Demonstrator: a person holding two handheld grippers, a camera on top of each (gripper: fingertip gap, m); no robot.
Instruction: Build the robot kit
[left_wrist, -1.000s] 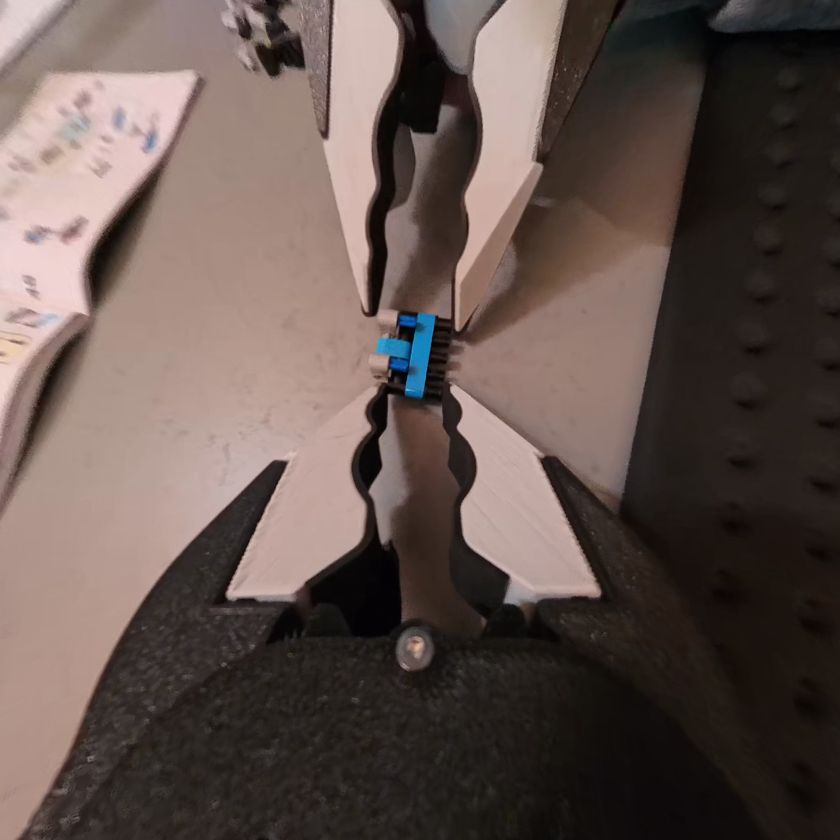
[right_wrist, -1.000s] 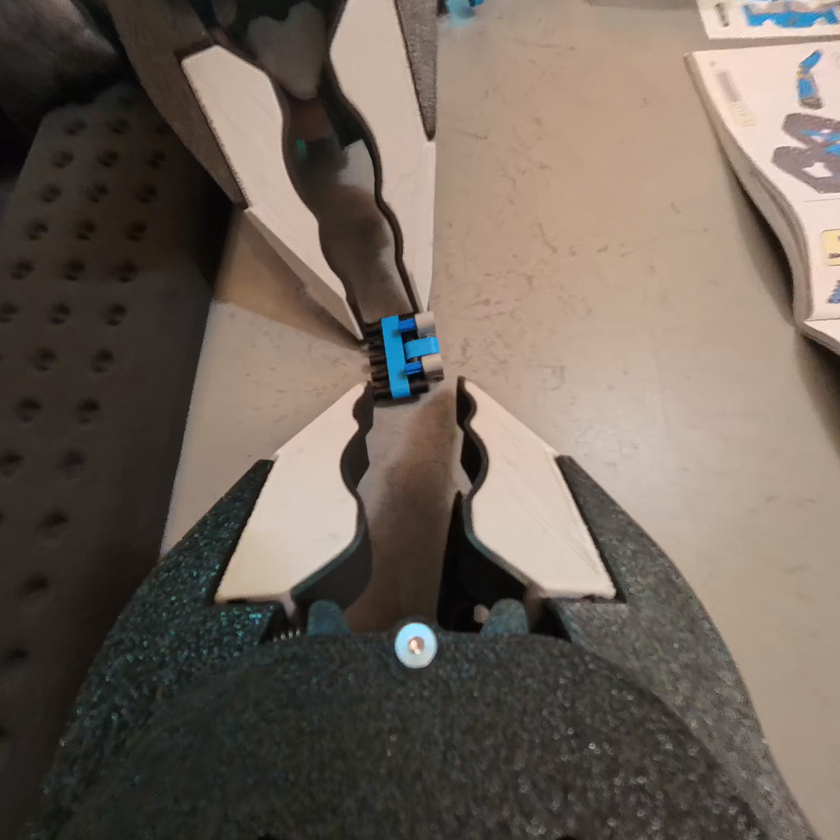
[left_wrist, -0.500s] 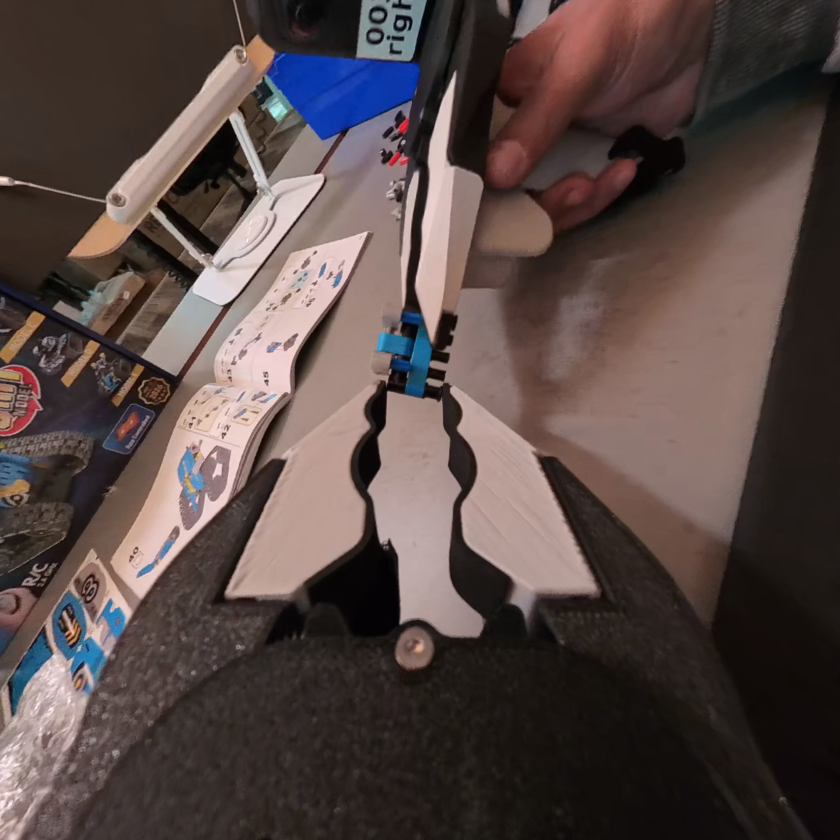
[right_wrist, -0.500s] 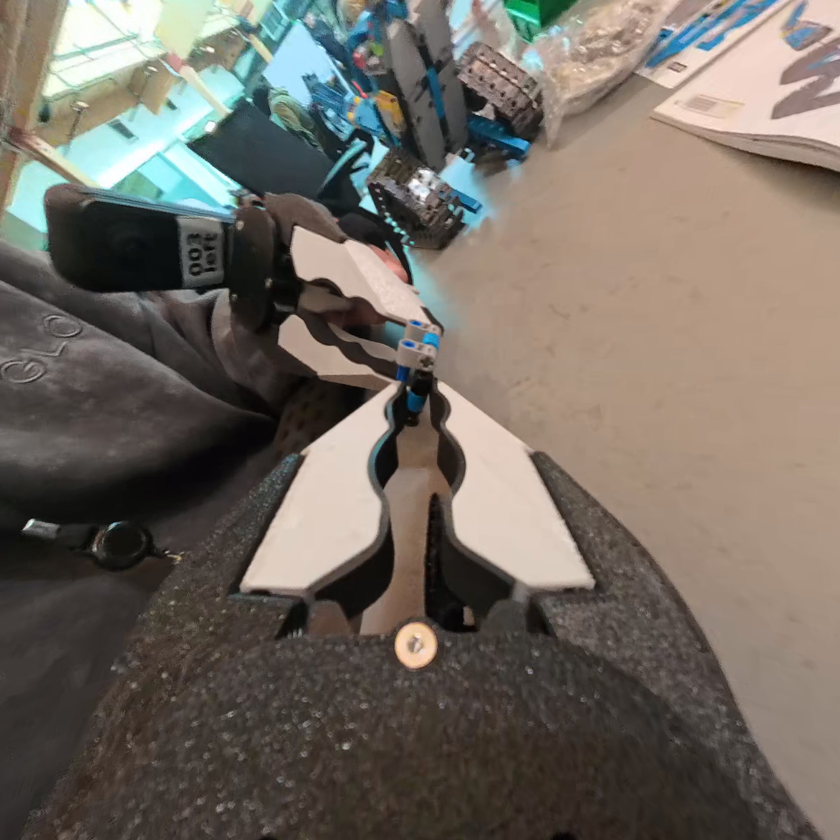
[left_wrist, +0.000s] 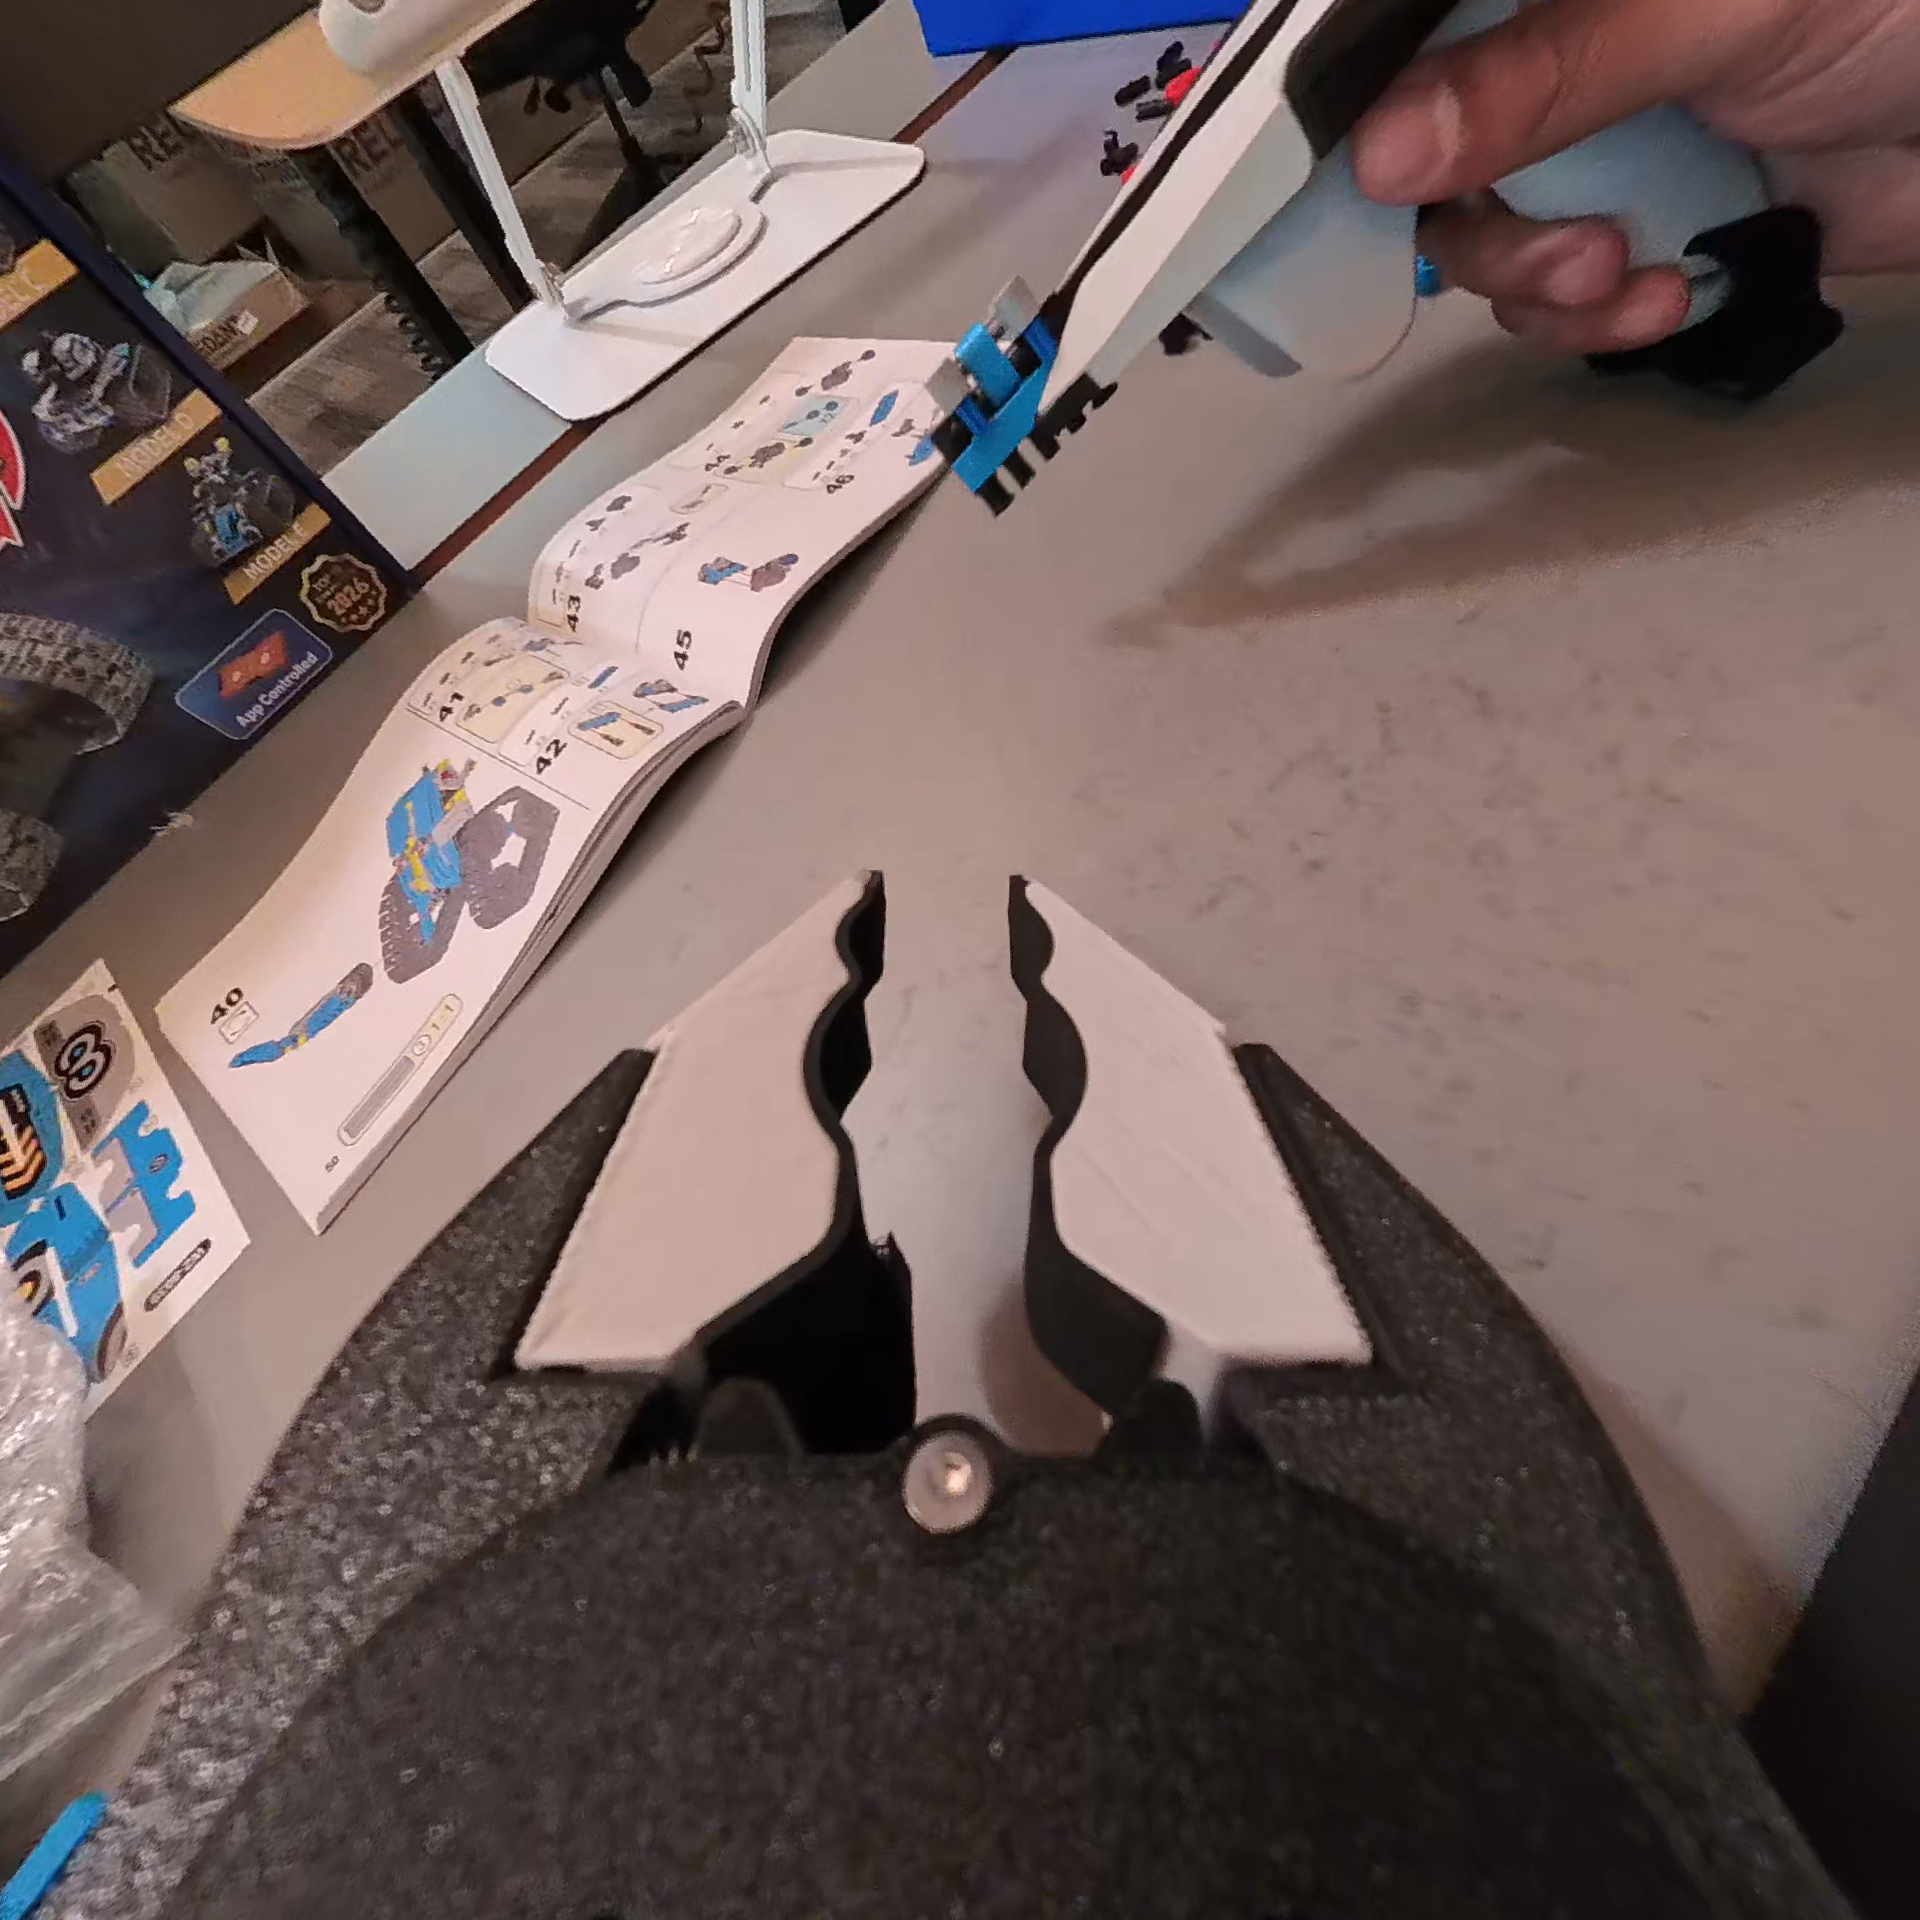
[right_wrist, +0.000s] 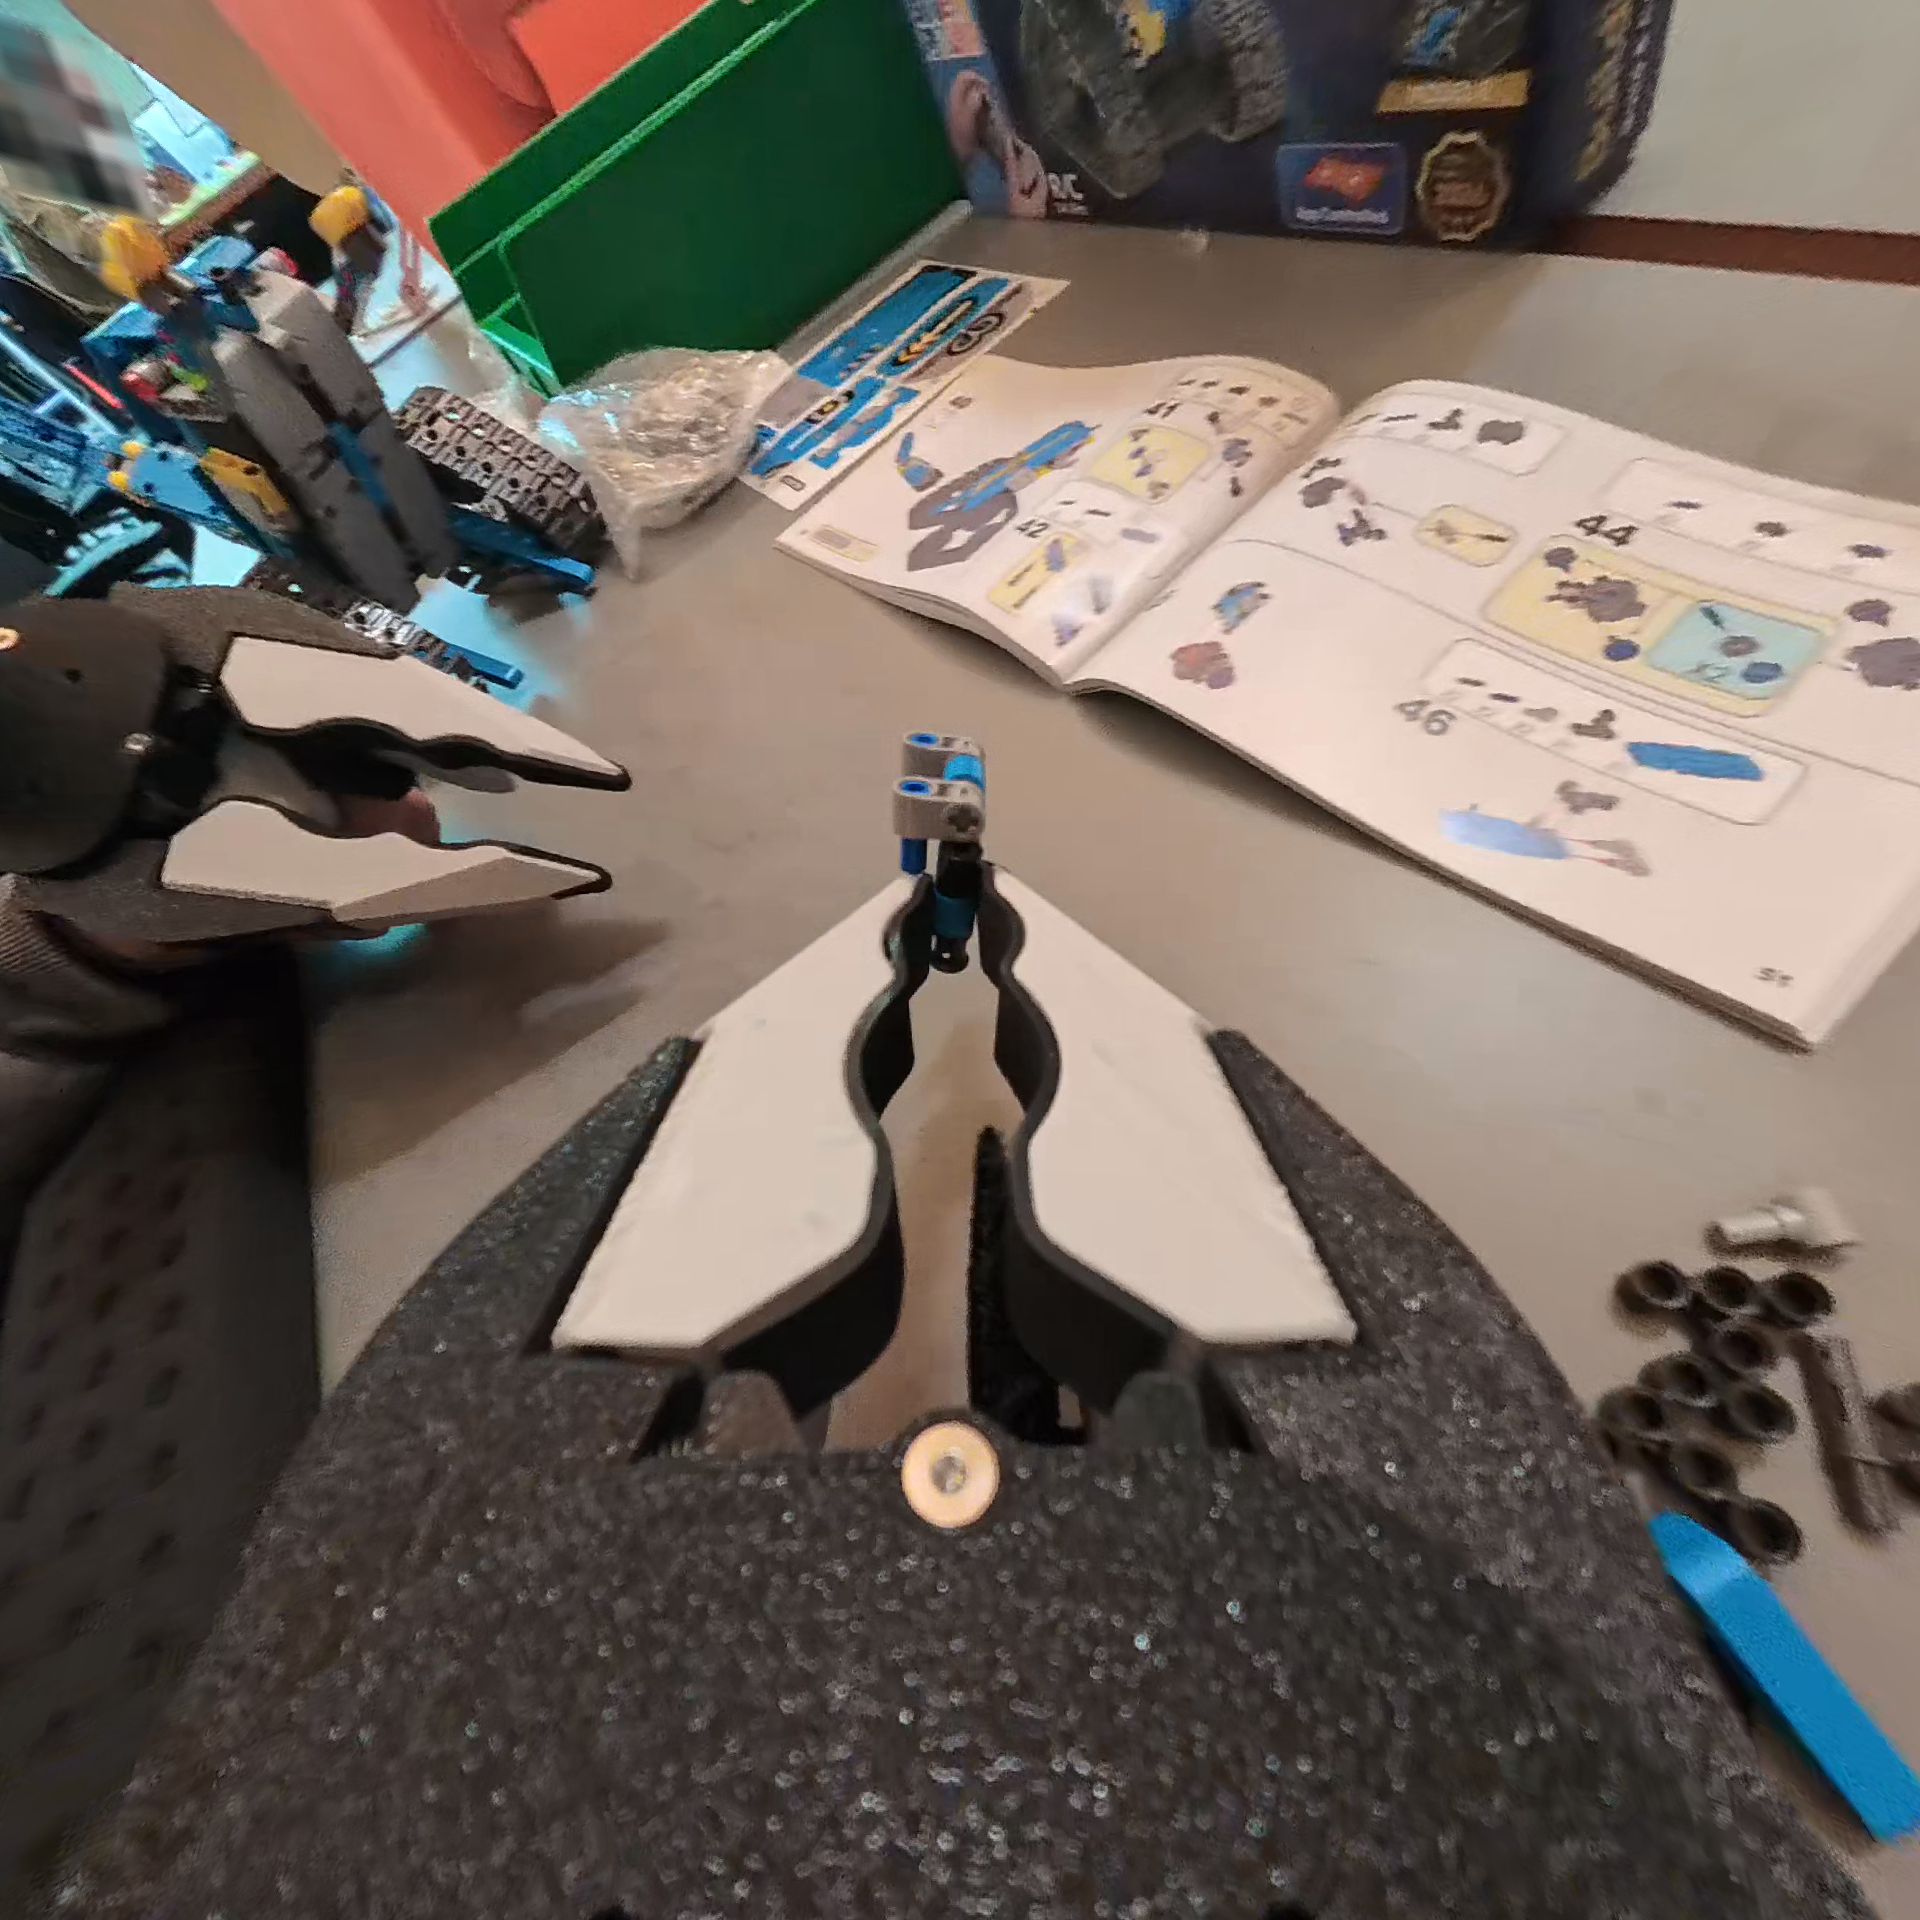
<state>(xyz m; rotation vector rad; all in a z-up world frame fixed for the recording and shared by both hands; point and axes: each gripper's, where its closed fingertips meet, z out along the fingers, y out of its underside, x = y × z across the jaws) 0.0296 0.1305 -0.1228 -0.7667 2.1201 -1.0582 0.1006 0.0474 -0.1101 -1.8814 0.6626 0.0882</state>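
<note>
My right gripper (right_wrist: 954, 883) is shut on a small brick assembly (right_wrist: 940, 800) of blue, black and grey parts. The pads press on its black and blue pin, and the grey connectors stick out past the tips. The left wrist view shows the same gripper (left_wrist: 1049, 374), in a person's hand (left_wrist: 1621, 156), holding the assembly (left_wrist: 992, 400) above the grey table (left_wrist: 1351, 831). My left gripper (left_wrist: 945, 883) is open with nothing between its fingers. It also shows open and empty in the right wrist view (right_wrist: 613, 831), to the left of the assembly and apart from it.
An open instruction booklet (left_wrist: 582, 748) (right_wrist: 1403, 644) lies on the table, with a sticker sheet (left_wrist: 94, 1143) and the product box (left_wrist: 156, 468) beside it. A white stand base (left_wrist: 707, 260) is behind. A partly built tracked model (right_wrist: 312, 457), a plastic bag (right_wrist: 655, 436), a green box (right_wrist: 707, 187), small black parts (right_wrist: 1714, 1371) and a blue piece (right_wrist: 1787, 1662) lie around. The grippers' ends are close to 12 centimeters from one another. To reach the blue piece (right_wrist: 1787, 1662) in a straight line is about 15 centimeters for my right fingers, about 25 centimeters for my left.
A second ago my left gripper held the assembly and my right jaws stood wide around it. The right jaws shut on it and carried it out of the left gripper, which has drawn back empty.
</note>
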